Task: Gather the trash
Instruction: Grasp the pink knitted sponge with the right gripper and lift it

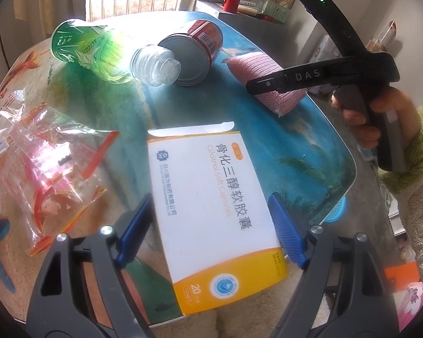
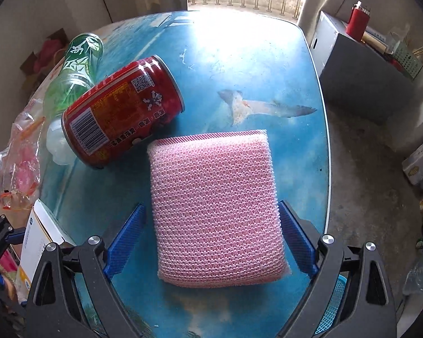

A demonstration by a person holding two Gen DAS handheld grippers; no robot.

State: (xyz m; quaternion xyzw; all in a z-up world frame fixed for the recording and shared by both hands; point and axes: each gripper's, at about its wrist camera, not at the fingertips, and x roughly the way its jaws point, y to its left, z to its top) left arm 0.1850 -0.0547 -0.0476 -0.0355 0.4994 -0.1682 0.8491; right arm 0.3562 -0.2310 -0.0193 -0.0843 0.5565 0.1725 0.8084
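Observation:
A white and yellow medicine box (image 1: pixel 211 197) lies flat on the blue picture table (image 1: pixel 160 98), between the open blue fingers of my left gripper (image 1: pixel 211 231); the fingers stand beside it with small gaps. A pink mesh sponge (image 2: pixel 215 208) lies between the open fingers of my right gripper (image 2: pixel 211 242), apart from both pads. The sponge (image 1: pixel 256 67) and the right gripper's body also show in the left wrist view. A red can (image 2: pixel 121 112) and a green plastic bottle (image 2: pixel 76 70) lie on their sides at the left. A crumpled clear wrapper (image 1: pixel 50 163) lies left of the box.
A blue basket (image 2: pixel 331 309) sits below the table's right edge. A grey cabinet (image 2: pixel 361 64) with a red flask (image 2: pixel 358 19) stands at the far right. Cardboard boxes (image 2: pixel 421 160) stand on the concrete floor at the right.

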